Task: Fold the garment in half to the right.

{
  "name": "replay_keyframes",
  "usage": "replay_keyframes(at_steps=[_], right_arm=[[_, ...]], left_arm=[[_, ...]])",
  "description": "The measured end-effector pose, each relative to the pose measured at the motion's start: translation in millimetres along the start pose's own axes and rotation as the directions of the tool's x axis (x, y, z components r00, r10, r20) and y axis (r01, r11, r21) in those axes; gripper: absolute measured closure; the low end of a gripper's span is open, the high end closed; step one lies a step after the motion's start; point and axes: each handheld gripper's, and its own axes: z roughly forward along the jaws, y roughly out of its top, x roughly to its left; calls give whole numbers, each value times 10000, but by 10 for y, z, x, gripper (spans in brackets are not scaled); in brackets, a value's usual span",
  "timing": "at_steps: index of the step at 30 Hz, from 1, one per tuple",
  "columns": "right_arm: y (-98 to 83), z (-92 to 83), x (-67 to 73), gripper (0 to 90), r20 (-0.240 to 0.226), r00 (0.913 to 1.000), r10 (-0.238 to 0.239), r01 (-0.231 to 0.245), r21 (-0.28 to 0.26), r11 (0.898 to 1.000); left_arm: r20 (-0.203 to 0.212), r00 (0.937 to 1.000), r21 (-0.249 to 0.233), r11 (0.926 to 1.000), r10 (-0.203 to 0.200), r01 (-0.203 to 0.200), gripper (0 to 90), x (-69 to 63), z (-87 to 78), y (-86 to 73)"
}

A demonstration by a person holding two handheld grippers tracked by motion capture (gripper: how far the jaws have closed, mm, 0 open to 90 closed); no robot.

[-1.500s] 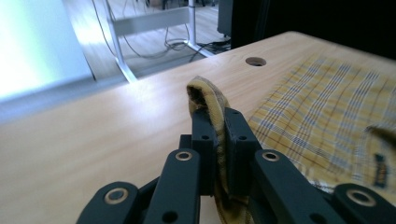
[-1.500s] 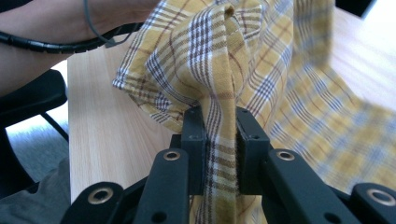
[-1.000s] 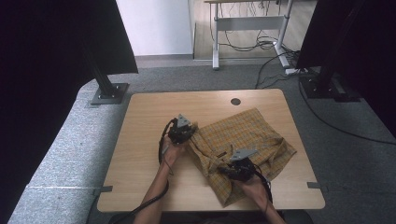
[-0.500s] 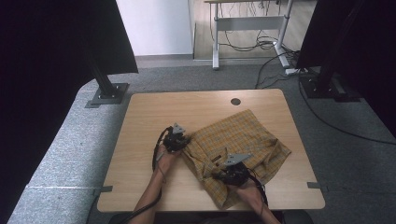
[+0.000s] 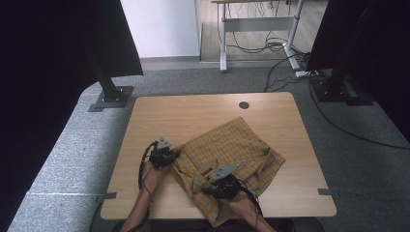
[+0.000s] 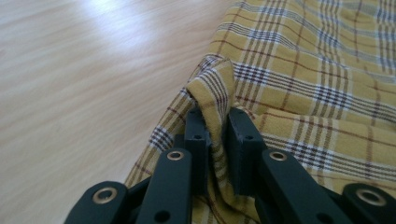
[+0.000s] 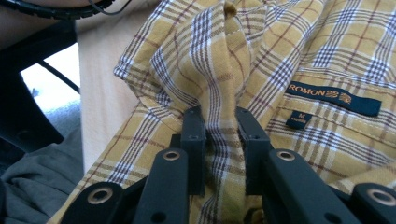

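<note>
Currently the yellow plaid shirt (image 5: 232, 159) lies rumpled on the desk (image 5: 193, 113), toward its near right part. Its left edge is pinched by the left gripper (image 6: 215, 135), while the right gripper (image 7: 219, 135) clamps a raised fold beside the collar label (image 7: 334, 98).

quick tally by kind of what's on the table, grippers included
plaid shirt: 1, yellow check, crumpled on the wooden table
left gripper: 1, shut on a fold of the shirt's edge
right gripper: 1, shut on a fold near the collar label
total: 3
</note>
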Motion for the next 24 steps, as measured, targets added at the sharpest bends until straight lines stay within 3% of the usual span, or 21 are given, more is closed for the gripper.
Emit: replay_keyframes(at_steps=[5, 11, 15, 18, 21, 24], right_arm=[[78, 41, 86, 760, -28, 9997, -223, 224, 118, 9997], [262, -125, 224, 763, 34, 9965, -840, 840, -541, 9950], [443, -287, 303, 763, 74, 9924, -1230, 1231, -1002, 9873], [543, -424, 312, 763, 10, 9924, -1230, 1219, -1395, 9827], [598, -577, 296, 763, 1, 9932, -1160, 1141, -1848, 9761], [636, -736, 276, 763, 249, 9931, -1142, 1169, -2187, 9688]], left_arm=[[-68, 9999, -130, 9998, 122, -123, 800, 55, -130, -37], [-327, 9991, -1320, 9907, 282, -323, 807, 64, -368, 88], [-563, 9971, -2017, 9776, 506, -610, 808, 29, -539, 273], [-781, 9953, -2653, 9611, 580, -768, 810, -4, -674, 428], [-670, 9968, -3266, 9430, 445, -641, 813, -22, -777, 585], [-602, 9968, -3513, 9336, 526, -705, 817, -76, -800, 755]])
